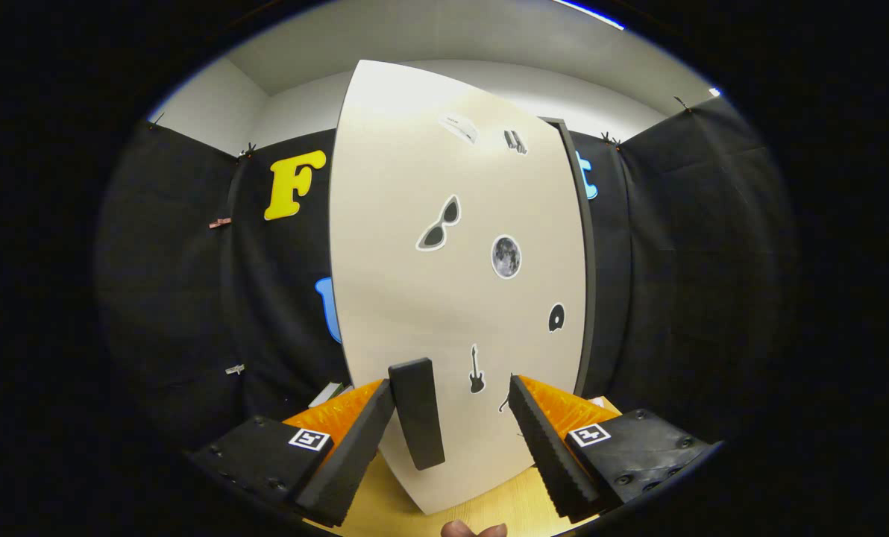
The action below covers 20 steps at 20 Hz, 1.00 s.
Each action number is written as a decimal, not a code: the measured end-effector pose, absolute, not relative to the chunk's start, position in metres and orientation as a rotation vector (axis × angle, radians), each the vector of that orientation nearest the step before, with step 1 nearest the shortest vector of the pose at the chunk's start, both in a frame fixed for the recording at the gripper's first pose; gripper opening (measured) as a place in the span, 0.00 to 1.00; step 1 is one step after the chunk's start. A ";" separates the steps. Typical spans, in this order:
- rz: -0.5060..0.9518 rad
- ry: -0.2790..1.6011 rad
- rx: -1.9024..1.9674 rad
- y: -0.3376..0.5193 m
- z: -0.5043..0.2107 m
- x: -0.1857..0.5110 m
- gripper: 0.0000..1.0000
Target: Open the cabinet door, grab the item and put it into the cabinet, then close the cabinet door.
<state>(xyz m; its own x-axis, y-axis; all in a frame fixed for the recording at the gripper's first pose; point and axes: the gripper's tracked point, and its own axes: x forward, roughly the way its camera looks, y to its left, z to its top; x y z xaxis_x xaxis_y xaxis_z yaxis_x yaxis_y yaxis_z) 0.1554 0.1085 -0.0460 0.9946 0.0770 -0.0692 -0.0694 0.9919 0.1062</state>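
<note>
The cabinet door is a tall white panel with several small stickers, standing right in front of me. Its black bar handle is mounted upright low on the door. My gripper is open, and the handle sits between its black foam pads, close against the left pad. The right pad stands well apart from the handle. A dark strip runs down the door's right edge; I cannot tell whether the door is ajar. The inside of the cabinet is hidden.
The cabinet stands on a light wooden tabletop. A small white and green thing peeks out just left of the door's foot, behind the left finger. A fingertip of the person's hand shows below the gripper. Black cloth walls close in on both sides.
</note>
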 end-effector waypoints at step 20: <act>0.042 0.046 0.110 0.081 -0.041 0.155 0.99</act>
<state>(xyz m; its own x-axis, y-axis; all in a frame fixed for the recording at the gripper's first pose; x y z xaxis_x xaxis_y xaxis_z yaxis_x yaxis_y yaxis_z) 0.1549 0.0810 -0.0406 0.9981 0.0443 -0.0432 -0.0393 0.9931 0.1102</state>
